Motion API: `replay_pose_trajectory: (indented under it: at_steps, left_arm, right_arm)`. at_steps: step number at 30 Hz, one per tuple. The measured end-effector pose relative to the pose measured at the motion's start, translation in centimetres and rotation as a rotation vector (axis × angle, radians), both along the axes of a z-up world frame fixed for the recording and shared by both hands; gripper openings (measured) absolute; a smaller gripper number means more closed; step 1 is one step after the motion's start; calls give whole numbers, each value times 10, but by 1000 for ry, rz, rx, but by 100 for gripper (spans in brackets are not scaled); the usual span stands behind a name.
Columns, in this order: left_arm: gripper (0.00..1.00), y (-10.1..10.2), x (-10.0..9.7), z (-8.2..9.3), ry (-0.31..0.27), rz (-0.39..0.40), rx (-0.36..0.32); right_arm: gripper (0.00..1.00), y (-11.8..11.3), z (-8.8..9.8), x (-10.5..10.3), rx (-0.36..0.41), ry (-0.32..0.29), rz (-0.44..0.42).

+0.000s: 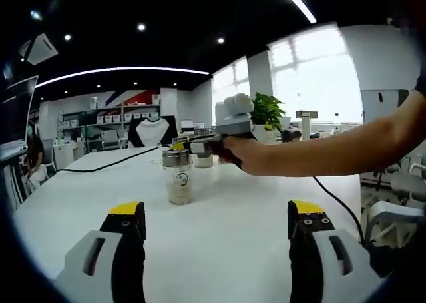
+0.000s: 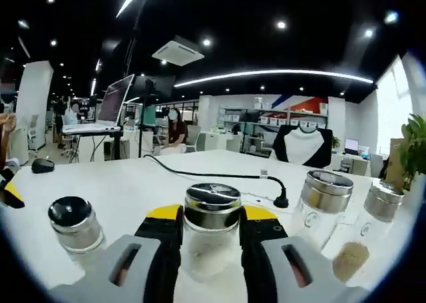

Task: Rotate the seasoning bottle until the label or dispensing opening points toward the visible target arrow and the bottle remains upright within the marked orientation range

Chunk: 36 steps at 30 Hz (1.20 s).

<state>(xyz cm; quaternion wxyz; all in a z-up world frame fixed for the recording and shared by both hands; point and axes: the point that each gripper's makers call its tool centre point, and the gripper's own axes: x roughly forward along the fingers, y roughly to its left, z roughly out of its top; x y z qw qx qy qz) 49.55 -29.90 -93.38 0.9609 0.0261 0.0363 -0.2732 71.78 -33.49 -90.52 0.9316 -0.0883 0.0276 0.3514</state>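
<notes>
A glass seasoning bottle with a silver lid and pale powder stands upright on the white table. My right gripper is shut on it, its yellow-tipped jaws pressed against both sides. In the left gripper view a person's hand holds the right gripper, which comes in from the right at lid height. It sits just behind a silver-lidded bottle standing mid-table, and I cannot tell if this is the held bottle. My left gripper stays open near the table's front edge, well short of that bottle.
Three more bottles stand nearby: a dark-lidded one at the left and two silver-lidded ones at the right. A black cable runs across the table behind them. A potted plant stands at the far side.
</notes>
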Motion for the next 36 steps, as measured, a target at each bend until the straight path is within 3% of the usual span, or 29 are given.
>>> replay_pose_trajectory:
  at_steps: [4, 10, 11, 16, 18, 26, 29, 32, 36]
  left_arm:
    - [91, -1, -2, 1, -7, 2, 6]
    - [89, -1, -4, 6, -19, 4, -4]
    - [87, -4, -6, 7, -23, -5, -4]
    - [85, -7, -10, 6, -24, -17, 6]
    - [84, -8, -12, 6, -25, -24, 9]
    - [79, -16, -29, 6, -17, -95, -13]
    - [79, -21, -38, 4, 12, -113, -21]
    - [76, -23, -52, 8, -17, -119, -35]
    - [68, -24, -63, 8, -16, -130, -55]
  right_arm:
    - [30, -5, 3, -21, 61, 41, 23]
    - [30, -17, 12, -55, 55, 14, 31]
    - [31, -23, 16, -74, 45, 0, 48]
    - [31, -26, 19, -103, 79, 16, 75]
    - [31, -25, 19, -123, 83, 9, 105]
    - [31, -13, 19, -182, 86, -10, 211]
    - [31, -10, 16, -204, 68, -23, 220]
    - [31, -10, 16, -227, 87, -27, 228]
    - [31, -11, 17, -246, 85, -43, 227]
